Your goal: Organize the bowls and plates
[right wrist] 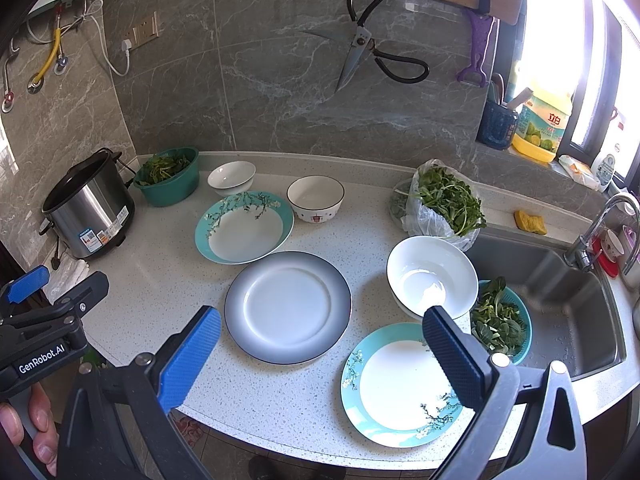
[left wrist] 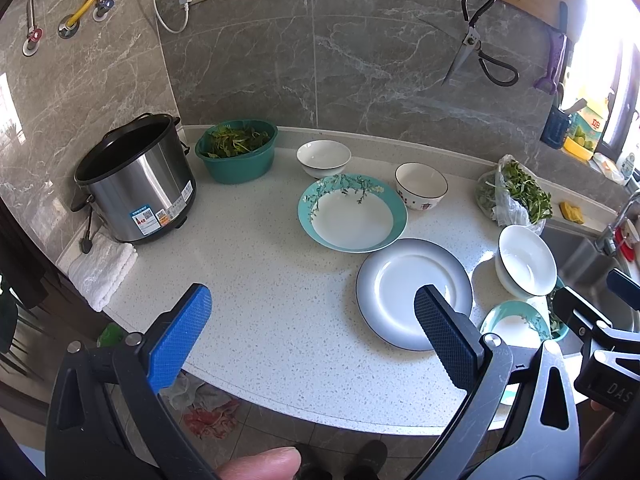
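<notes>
Grey marble wall tiles back a speckled white tabletop (right wrist: 280,392) that curves round to a steel sink (right wrist: 568,320) at 3 o'clock.

Dishes, largest first, right wrist view:
- grey-rimmed plate (right wrist: 287,307), centre of tabletop.
- near teal blossom plate (right wrist: 400,388), 5 o'clock, close to the front edge.
- far teal blossom plate (right wrist: 244,227), 11 o'clock of the grey plate, rims nearly touching.
- big white bowl (right wrist: 432,276), 2 o'clock of the grey plate, apparently nested on a second bowl.
- black-rimmed bowl (right wrist: 316,198) and small white bowl (right wrist: 232,176), along the back.

Tools: right tool (right wrist: 324,344) released, jaws wide, nothing between them, hovering above the front edge. Left tool (left wrist: 312,320) likewise released and empty.

Judgement: nothing stacked yet beyond the white bowls. Sensible plan: use the grey plate as base and set the matching teal plates on it; nest bowls by size. Pinch each plate at the rim edge nearest the tool, lift before sliding, lower level. Glazed rims likely slippery.

Writing: "GenRobot.AI" on the left tool's body; "DAS" partly visible on the right tool's. Cooker (right wrist: 90,210) stickers and yellow bottle (right wrist: 540,124) label too small to read reliably.
</notes>
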Motion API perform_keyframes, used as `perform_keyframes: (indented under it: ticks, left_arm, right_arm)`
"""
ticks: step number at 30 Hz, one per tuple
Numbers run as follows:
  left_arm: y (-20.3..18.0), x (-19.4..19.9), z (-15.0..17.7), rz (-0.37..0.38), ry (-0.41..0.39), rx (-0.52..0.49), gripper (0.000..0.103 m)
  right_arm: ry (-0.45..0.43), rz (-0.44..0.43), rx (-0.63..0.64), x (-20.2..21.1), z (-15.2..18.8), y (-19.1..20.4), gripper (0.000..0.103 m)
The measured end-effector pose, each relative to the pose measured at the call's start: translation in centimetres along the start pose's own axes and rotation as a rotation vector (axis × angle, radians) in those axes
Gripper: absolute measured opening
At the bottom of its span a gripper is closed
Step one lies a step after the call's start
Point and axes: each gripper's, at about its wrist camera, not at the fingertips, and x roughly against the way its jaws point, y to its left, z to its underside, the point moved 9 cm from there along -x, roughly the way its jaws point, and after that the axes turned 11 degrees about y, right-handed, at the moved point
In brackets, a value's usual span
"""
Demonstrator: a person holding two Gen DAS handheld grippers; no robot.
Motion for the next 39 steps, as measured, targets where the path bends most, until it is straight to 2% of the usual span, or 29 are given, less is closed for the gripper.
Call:
perform_keyframes:
  ticks: [11, 18, 24, 28, 30, 31, 34, 36, 39]
  left_arm:
    - [-0.7, -0.9, 0.2, -0.009, 0.021, 0.003, 0.103]
    - [-1.8, -2.0, 0.1, -0.007, 0.043, 0.007, 0.103]
    - [-2.5, -4.2, 0.1, -0.044, 0.096, 0.014, 0.103]
    - [-2.8, -6.0, 0.4, -0.051, 0.109, -0.005, 0.103]
    - [-2.5, -7.6, 0.5, -0.017, 0.110, -0.016, 0.103]
    - [-2.5, -8.8, 0.7, 0.035, 0.125, -0.019, 0.103]
    - [-1.6, -13.4, 1.3, 0.275, 0.230, 0.052, 0.103]
    - [-0.5, -16.4, 1.5, 0.321, 0.296, 0.060, 0.103]
    - [0.5, -20.5, 1.0, 0.364, 0.323, -0.046, 0.103]
  right_arm:
    - [0.006, -0.002, 0.001, -0.9, -0.3, 0.0, 0.103]
    - [0.019, -0.017, 0.003, -1.1, -0.1, -1.6, 0.103]
    - [0.052, -0.061, 0.013, -2.2, -0.2, -2.3, 0.103]
    - [0.089, -0.124, 0.001, -3.6, -0.4, -2.5, 0.103]
    - [0.104, -0.154, 0.002, -4.3, -0.5, -2.1, 0.103]
    - [0.122, -0.189, -0.004, -4.8, -0.5, -1.8, 0.103]
    - [0.152, -0.333, -0.051, -6.5, -0.8, -0.9, 0.103]
    - [0.189, -0.442, -0.114, -8.4, -1.0, -0.5, 0.102]
    - [0.246, -0.502, -0.187, -11.2, -1.0, 0.1, 0.095]
